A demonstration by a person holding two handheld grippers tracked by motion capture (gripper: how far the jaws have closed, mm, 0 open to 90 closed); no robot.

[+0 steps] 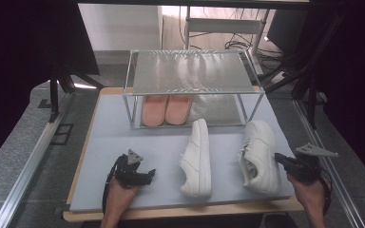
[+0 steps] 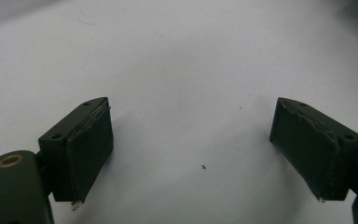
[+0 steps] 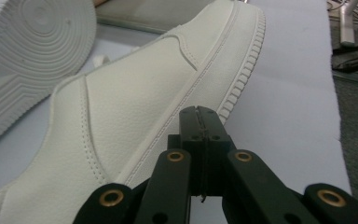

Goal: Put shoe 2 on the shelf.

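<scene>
Mat [image 1: 114, 142] lies on the table [image 1: 180, 212]. Rack [image 1: 190, 85] stands at the mat's far edge, centre. Pair of slippers [image 1: 166, 109] on the rack's lower shelf, left half, side by side. Two shoes on the mat, near side of rack: left shoe [image 1: 197, 159] on its side, centre; right shoe [image 1: 260, 156] just right of it, apart. Left gripper [image 1: 140, 175] near left, on the mat. Right gripper [image 1: 281, 160] near right, tips at the right shoe's outer side.
</scene>
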